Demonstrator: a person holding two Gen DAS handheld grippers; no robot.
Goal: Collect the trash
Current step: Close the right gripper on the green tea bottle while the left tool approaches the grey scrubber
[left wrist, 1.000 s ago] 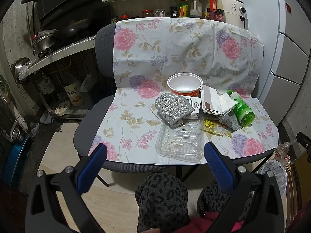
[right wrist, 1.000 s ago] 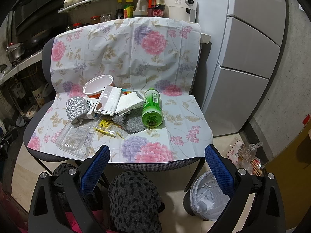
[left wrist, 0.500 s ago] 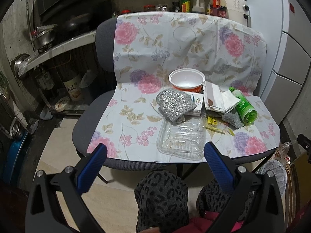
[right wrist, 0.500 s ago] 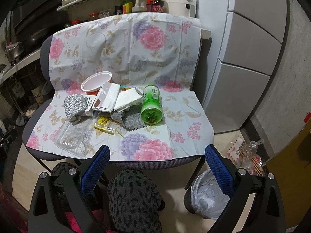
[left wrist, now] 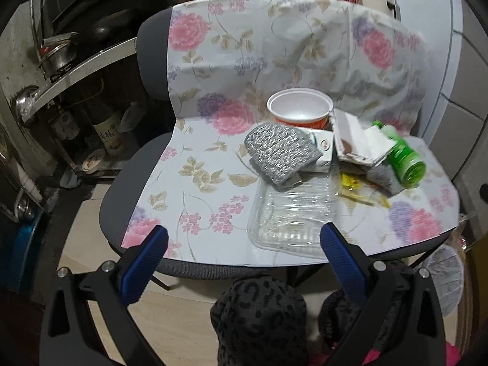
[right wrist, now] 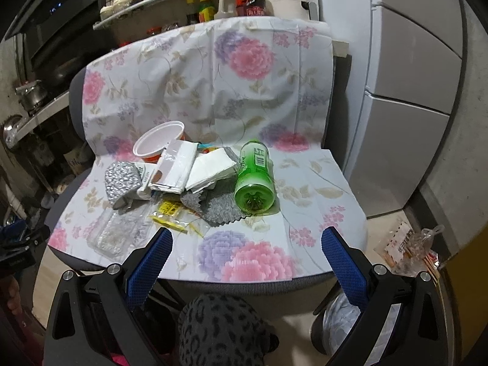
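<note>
Trash lies on a floral cloth over a grey chair seat: a red-and-white paper bowl, a silvery scrub pad, a clear plastic tray, a white wrapper, yellow sachets and a green bottle on its side. My left gripper hovers open at the seat's front edge, near the tray. My right gripper is open too, just short of the green bottle and a grey cloth. Neither holds anything.
A bin lined with a white bag stands on the floor under the chair's right front. A white fridge is on the right. Shelves with bottles and jars are behind the chair. A person's patterned knees are below the grippers.
Both grippers have moved forward toward the chair, so the trash looms larger. Their jaws stay open and nothing on the seat has moved.
</note>
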